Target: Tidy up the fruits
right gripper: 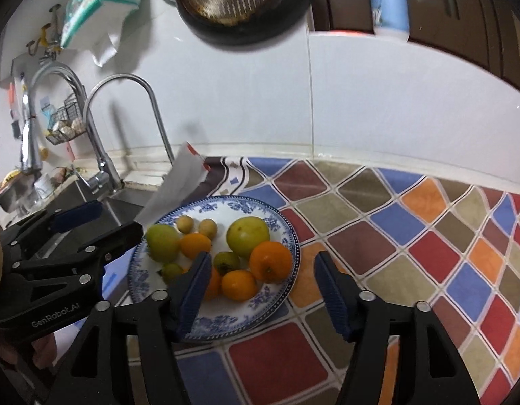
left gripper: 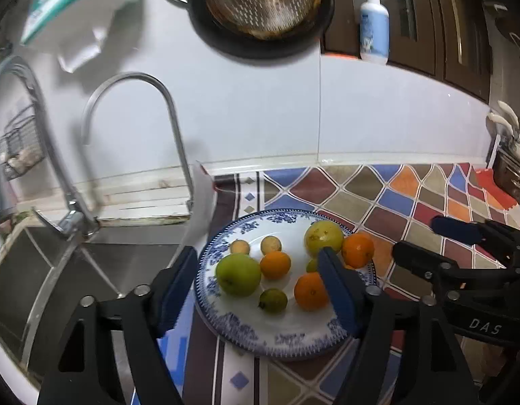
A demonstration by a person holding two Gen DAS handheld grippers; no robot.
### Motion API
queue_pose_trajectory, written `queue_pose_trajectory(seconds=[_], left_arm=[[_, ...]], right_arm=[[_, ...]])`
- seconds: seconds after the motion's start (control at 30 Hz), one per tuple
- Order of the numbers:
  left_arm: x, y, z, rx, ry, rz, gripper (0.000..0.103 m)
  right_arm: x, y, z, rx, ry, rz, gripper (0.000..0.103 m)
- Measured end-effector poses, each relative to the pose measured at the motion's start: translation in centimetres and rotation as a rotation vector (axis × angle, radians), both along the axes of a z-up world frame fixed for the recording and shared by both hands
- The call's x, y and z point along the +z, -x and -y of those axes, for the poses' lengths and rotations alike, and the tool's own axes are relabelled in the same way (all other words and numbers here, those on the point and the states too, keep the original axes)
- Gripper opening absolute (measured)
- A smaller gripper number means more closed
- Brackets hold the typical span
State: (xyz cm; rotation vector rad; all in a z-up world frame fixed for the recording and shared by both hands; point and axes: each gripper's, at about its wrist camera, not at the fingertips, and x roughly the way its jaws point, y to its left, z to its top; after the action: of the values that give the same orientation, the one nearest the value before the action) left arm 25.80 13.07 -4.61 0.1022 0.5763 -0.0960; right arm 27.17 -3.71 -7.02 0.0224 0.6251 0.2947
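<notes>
Your table [right gripper: 412, 236] is covered by a cloth of slanted diamond patches in red, blue, orange, olive and brown, edged in white. Take the blue-and-white plate [left gripper: 226, 324] as your landmark: it sits directly on that cloth, near the cloth's left edge, with the fruit on it. Left of the plate the table drops into a steel sink [left gripper: 57, 270], and a curved faucet [left gripper: 165, 108] rises from the ledge behind that sink. Behind the plate the table ends at a white tiled wall. To the plate's right the patterned cloth runs on bare. A white sheet [right gripper: 179, 182] with a red corner stands just behind the plate's left rim.
</notes>
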Motion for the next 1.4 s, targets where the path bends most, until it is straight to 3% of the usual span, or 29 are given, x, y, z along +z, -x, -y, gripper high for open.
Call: queue_pose_trajectory(seconds=[0.27, 0.53, 0.97, 1.4], left_arm=[[1.8, 5.5, 0.5, 0.047, -0.03, 0.075, 0.088], [3.1, 10.1, 1.4, 0.064, -0.009, 0.115, 0.095], [4.0, 17.4, 4.2, 0.096, -0.008, 0.144, 0.102], [4.7, 21.9, 6.5, 0.082, -0.001, 0.157, 0.103]], right_arm=[[2.0, 5.0, 1.5, -0.053, 0.017, 0.061, 0.078], [3.7, 10.3, 3.5, -0.098, 0.027, 0.114, 0.086], [4.6, 17.0, 6.5, -0.114, 0.037, 0.153, 0.088], [4.8, 22.1, 8.7, -0.104, 0.026, 0.167, 0.09]])
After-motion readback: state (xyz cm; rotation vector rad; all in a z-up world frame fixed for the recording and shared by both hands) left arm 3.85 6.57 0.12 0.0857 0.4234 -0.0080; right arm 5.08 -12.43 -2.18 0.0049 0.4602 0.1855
